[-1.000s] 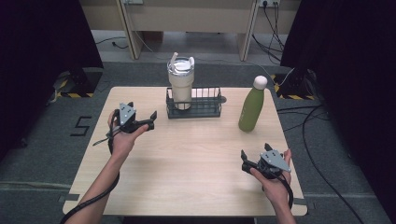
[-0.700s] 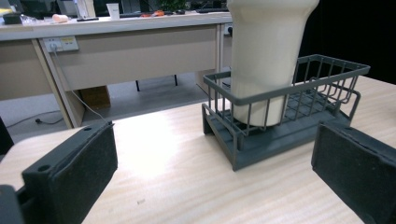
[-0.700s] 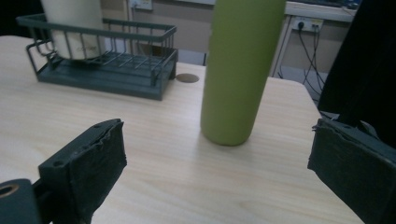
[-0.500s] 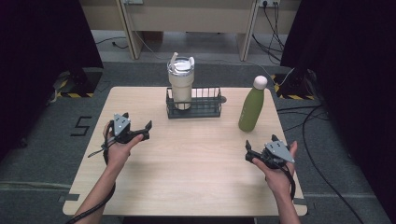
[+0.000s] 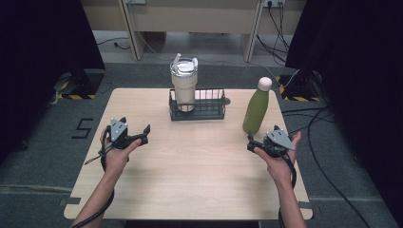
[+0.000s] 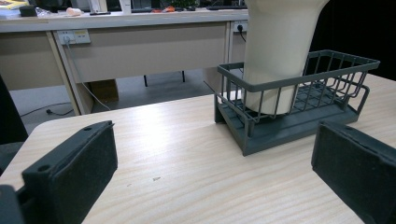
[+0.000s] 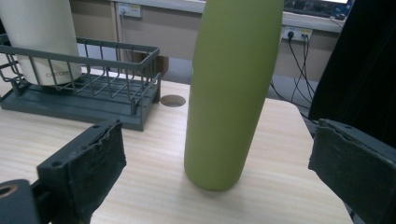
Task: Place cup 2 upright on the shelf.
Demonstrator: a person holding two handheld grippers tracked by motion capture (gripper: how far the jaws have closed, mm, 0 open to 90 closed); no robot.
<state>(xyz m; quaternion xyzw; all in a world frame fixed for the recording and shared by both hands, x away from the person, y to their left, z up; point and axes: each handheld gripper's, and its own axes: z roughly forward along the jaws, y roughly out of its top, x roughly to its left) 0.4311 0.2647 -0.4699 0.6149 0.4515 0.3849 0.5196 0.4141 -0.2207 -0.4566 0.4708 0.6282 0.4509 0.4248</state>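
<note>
Both grippers are black: left gripper (image 5: 124, 133) and right gripper (image 5: 272, 143) each carry a grey three-cornered plate, trail a black cable, and have foam-padded jaws with small screw holes. Bare forearms, no sleeves.

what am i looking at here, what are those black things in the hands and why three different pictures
A person sits at a wooden table holding a hand-held claw in each hand: the left claw and the right claw. The wide picture comes from a camera above the table. The other two come from small cameras riding on each claw, looking out between its two black jaws.

On the table stands a dark wire basket with a cream tumbler inside it, and beside it a green bottle.

Nothing is held. Both claws are open; the right claw's jaws have just been opening and now face the bottle, which stands ahead of them, untouched.
</note>
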